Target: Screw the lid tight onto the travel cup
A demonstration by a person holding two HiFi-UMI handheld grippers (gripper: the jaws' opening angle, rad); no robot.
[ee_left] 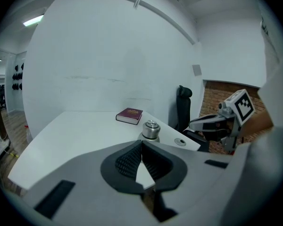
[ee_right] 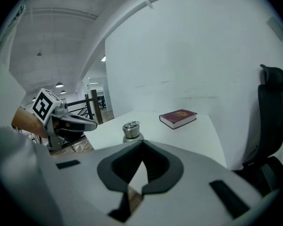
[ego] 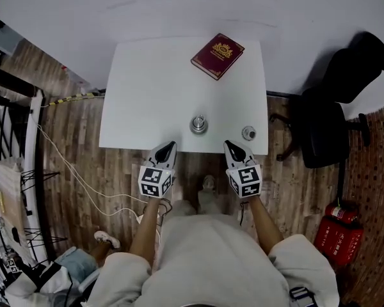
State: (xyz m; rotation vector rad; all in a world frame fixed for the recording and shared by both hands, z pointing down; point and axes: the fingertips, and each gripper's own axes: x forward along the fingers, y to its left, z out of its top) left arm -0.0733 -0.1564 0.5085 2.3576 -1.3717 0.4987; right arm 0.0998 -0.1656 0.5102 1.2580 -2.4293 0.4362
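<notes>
A steel travel cup [ego: 199, 125] stands upright near the front edge of the white table [ego: 147, 101]. It also shows in the left gripper view, cup [ee_left: 151, 129], and in the right gripper view, cup [ee_right: 131, 130]. Its small round lid [ego: 248, 133] lies flat on the table to the cup's right, lid [ee_left: 180, 141]. My left gripper [ego: 169, 148] hovers at the table's front edge, left of the cup, shut and empty, as the left gripper [ee_left: 142, 142] shows close up. My right gripper [ego: 232, 147] sits just in front of the lid, shut and empty, right gripper [ee_right: 142, 144].
A dark red book [ego: 217, 55] lies at the back of the table. A black office chair [ego: 333, 107] stands to the right, with a red fire extinguisher [ego: 338, 232] on the wood floor. Cables and black railings [ego: 13, 139] are at the left.
</notes>
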